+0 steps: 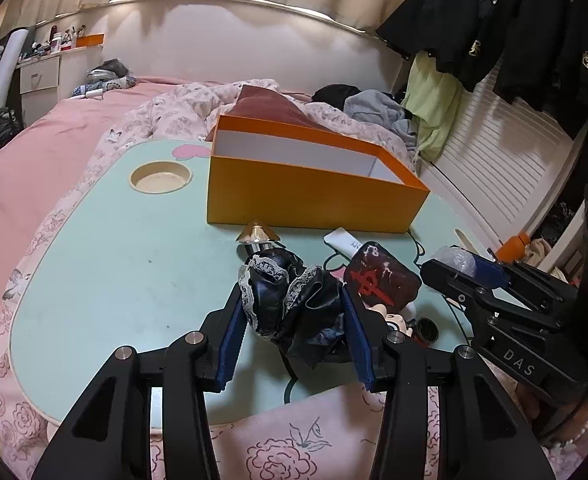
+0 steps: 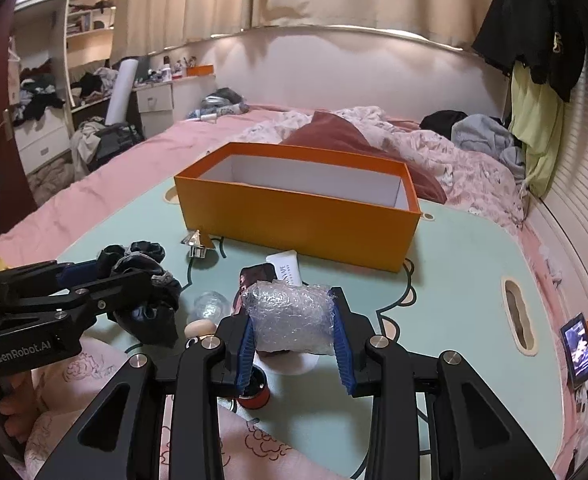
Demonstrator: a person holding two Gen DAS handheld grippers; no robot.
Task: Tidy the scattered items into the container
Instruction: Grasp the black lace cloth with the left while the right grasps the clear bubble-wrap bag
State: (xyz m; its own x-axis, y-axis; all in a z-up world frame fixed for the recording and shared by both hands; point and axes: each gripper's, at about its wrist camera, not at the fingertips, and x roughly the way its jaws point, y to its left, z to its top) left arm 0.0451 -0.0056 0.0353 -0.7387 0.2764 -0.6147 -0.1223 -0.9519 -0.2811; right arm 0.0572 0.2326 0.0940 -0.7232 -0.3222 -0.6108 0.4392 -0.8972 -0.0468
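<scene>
An open orange box (image 1: 309,196) (image 2: 294,216) with a white inside stands at the far side of the mint-green lap table (image 1: 114,264) (image 2: 461,276). My left gripper (image 1: 294,320) (image 2: 106,276) is shut on a black satin scrunchie with lace trim (image 1: 290,304) (image 2: 146,284), lifted just off the table. A bubble-wrap bundle (image 2: 290,316) (image 1: 451,260) sits pressed between the blue pads of my right gripper (image 2: 294,320) (image 1: 465,268). Loose items lie before the box: a clear cone-shaped ornament (image 1: 257,236) (image 2: 198,242), a white tube (image 1: 343,243) (image 2: 284,266), a dark red pouch (image 1: 381,280).
A small red-rimmed jar (image 2: 254,392), a clear round thing (image 2: 210,306) and a wooden knob (image 2: 200,328) lie near the table's front edge. The table has a round cup recess (image 1: 160,178) and a slot (image 2: 515,312). Pink bedding surrounds it; a tablet (image 2: 579,350) stands right.
</scene>
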